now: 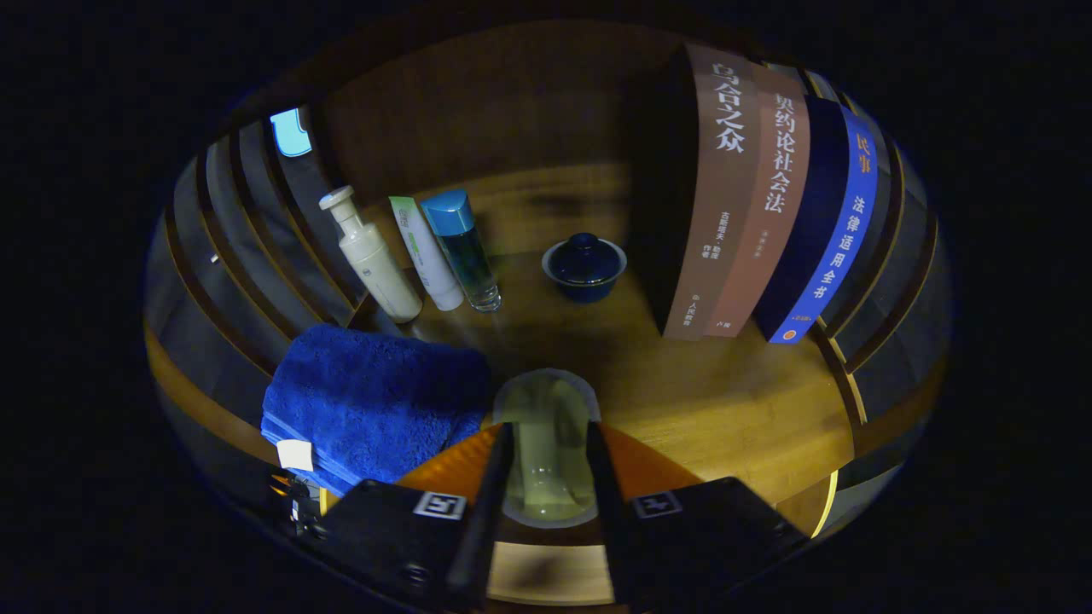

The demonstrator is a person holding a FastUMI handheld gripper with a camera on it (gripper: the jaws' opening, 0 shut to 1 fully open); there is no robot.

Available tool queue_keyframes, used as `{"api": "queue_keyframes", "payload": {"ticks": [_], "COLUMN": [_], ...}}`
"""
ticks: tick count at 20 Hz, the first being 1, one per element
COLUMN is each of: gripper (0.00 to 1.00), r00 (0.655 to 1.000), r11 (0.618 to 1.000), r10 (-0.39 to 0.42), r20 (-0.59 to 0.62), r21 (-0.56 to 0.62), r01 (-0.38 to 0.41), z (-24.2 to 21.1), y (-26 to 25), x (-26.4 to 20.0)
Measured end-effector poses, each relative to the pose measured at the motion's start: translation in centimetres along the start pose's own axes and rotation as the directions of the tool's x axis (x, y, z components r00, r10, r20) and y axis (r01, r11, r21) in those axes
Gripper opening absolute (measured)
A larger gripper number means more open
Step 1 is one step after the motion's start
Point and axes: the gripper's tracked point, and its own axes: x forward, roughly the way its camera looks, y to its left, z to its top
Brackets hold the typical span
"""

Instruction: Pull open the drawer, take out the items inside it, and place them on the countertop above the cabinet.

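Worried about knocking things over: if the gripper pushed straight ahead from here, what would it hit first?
The gripper, shut on a pale cup, would likely first meet the blue lidded bowl; depth is unclear.

three books [772,196], three bottles [375,256], one lidded bowl [585,266], one towel [375,401], one cup [550,443].
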Motion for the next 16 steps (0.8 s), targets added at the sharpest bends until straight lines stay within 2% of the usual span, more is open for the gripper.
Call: {"api": "queue_keyframes", "payload": {"ticks": [3,7,9,12,16], "gripper": [1.00,0.99,1.00,1.00,1.00], "r00": [0.999,0.990,0.974,0.934,0.853], "r11": [1.000,1.000,1.000,0.999,0.995], "r10": [0.008,0.007,0.014,0.013,0.031], "r20": [0.033,0.140,0.227,0.356,0.520], "r21": [0.017,-0.016,-0.015,-0.049,-0.096], "r01": [-0.009,-0.005,-0.010,0.005,0.022], "z": [0.0,0.4,0.3,-0.9,-3.8], "y": [-0.2,-0.8,-0.8,-1.0,-0.2], "x": [-0.1,-3.3,-5.4,-9.6,-15.6]}}
